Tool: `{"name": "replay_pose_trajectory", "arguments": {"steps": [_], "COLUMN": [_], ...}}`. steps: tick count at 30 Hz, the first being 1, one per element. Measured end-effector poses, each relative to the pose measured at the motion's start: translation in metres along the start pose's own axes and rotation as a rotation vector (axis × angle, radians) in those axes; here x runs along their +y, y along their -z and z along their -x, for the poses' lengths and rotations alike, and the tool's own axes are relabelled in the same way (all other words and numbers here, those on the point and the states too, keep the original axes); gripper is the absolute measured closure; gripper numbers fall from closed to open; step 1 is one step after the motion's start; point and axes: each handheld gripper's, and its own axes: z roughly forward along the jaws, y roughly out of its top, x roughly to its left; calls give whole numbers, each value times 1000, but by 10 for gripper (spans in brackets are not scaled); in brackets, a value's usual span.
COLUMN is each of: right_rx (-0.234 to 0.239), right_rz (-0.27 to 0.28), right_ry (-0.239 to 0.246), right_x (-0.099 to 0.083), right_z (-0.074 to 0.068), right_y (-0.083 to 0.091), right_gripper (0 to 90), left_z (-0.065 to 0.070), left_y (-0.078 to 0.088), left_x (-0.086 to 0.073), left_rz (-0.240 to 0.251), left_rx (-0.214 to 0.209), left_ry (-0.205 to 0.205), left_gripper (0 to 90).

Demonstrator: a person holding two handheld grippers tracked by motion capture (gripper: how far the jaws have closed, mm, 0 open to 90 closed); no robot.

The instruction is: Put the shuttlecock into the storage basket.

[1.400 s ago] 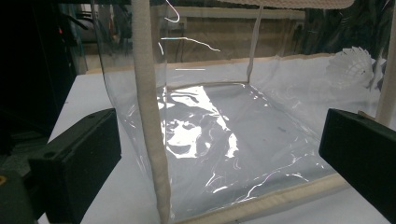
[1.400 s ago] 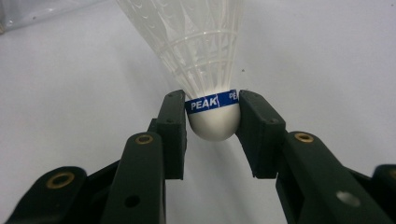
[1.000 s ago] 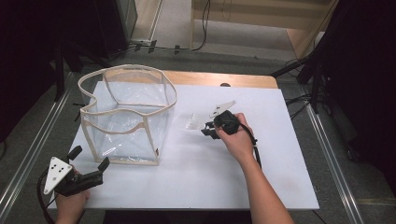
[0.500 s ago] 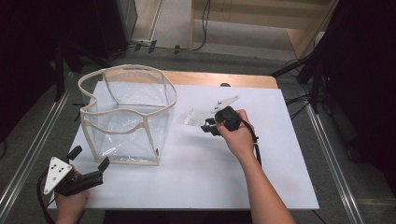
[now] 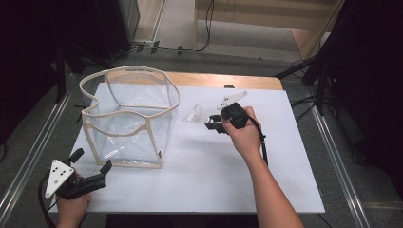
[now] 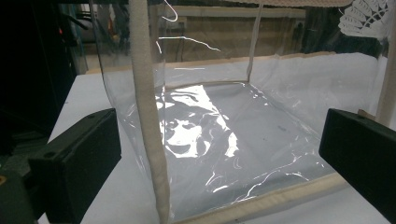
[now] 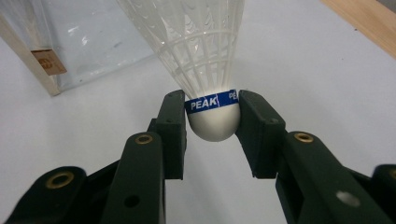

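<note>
At the near left corner of the tabletop [image 5: 199,185] the left gripper [image 5: 90,176] rests wide open and empty. Farther off, the right gripper [image 5: 212,124] clamps the shuttlecock [image 7: 205,70] by its cork, skirt pointing left toward the clear bag [image 5: 128,118] just beside it.

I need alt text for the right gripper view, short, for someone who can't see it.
The right gripper clamps a white shuttlecock by its rounded cork, at the blue band reading PEAK. Below is a white table; a clear bag's corner sits upper left.
</note>
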Motion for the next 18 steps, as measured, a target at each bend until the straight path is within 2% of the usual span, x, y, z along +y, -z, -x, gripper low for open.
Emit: {"name": "replay_pose_trajectory", "arguments": {"steps": [18], "right_rx": [7], "right_rz": [20], "right_ry": [-5], "right_x": [15], "right_z": [3], "right_y": [17], "right_gripper": [618], "left_z": [-1], "left_y": [0], "left_x": [0], "left_rz": [0], "left_rx": [0], "left_ry": [6], "left_gripper": [0]}}
